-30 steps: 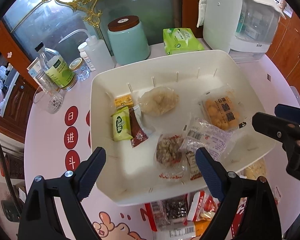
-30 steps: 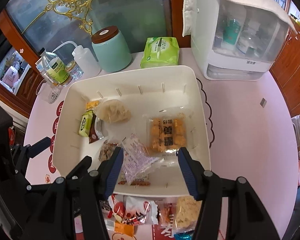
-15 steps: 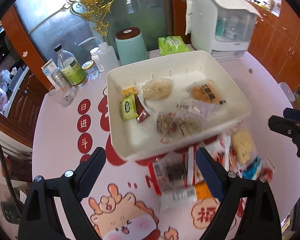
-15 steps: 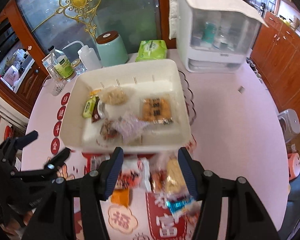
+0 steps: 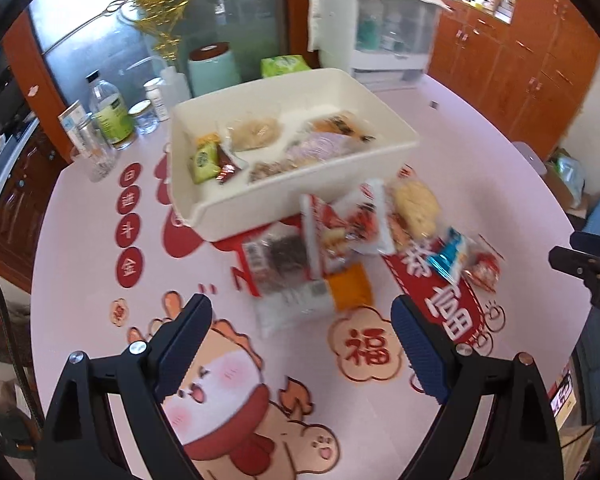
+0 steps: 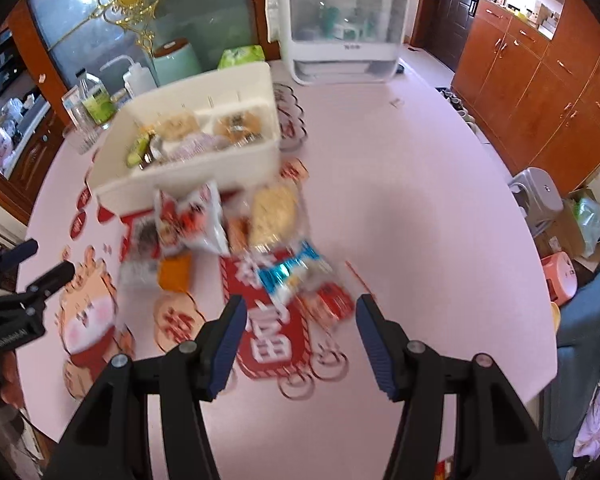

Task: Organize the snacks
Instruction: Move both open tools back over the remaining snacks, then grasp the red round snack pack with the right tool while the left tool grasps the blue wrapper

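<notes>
Left wrist view: our left gripper (image 5: 300,332) gapes wide, empty; the loose snacks (image 5: 340,240) lie just ahead, between it and the bin (image 5: 300,200). Right wrist view: our right gripper (image 6: 300,336) is half open, empty, nearest the blue packet (image 6: 292,272); bare table (image 6: 420,200) to the right.

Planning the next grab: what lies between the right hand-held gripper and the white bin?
Loose snack packets on the table, seen in the right wrist view, short of the white bin.
</notes>
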